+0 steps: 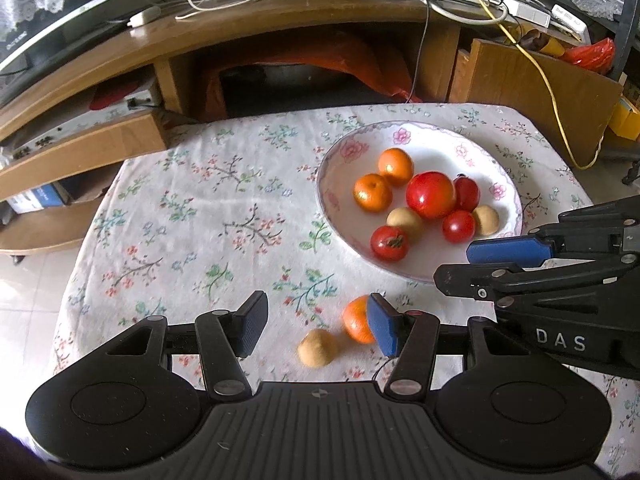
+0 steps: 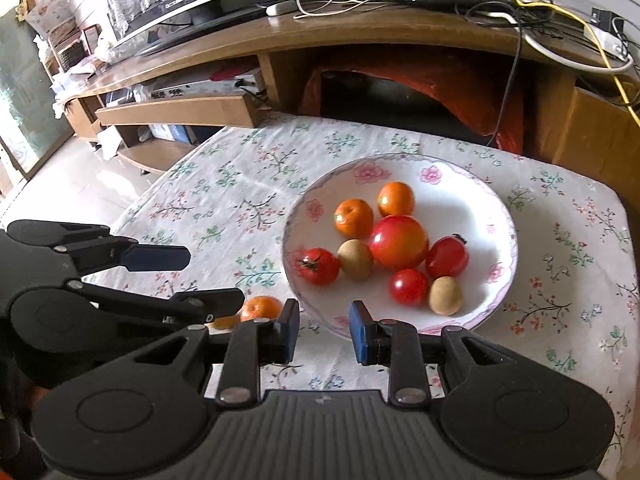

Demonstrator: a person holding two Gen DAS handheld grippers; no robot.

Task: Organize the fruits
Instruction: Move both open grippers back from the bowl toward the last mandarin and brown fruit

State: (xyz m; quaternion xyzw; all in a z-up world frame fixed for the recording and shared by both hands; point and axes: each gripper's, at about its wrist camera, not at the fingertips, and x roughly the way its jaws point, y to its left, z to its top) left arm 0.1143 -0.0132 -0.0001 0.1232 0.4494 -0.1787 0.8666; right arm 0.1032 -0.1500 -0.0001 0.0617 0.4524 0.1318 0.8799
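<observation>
A white floral plate (image 1: 344, 148) (image 2: 472, 184) on the flowered tablecloth holds two oranges, a big red tomato (image 1: 430, 194) (image 2: 398, 242), three small tomatoes and two tan round fruits. Loose on the cloth lie an orange (image 1: 356, 320) (image 2: 261, 307) and a tan fruit (image 1: 318, 347). My left gripper (image 1: 318, 326) is open around these two, its right pad beside the orange. My right gripper (image 2: 324, 330) is open and empty at the plate's near rim; it also enters the left wrist view as the right gripper (image 1: 460, 264).
A wooden TV cabinet (image 1: 280, 20) with cables, a monitor and shelves stands behind the table. An orange plastic bag (image 1: 360, 60) sits in its recess. The table's left edge drops to a tiled floor (image 2: 80, 184). Bare cloth (image 1: 180, 208) lies left of the plate.
</observation>
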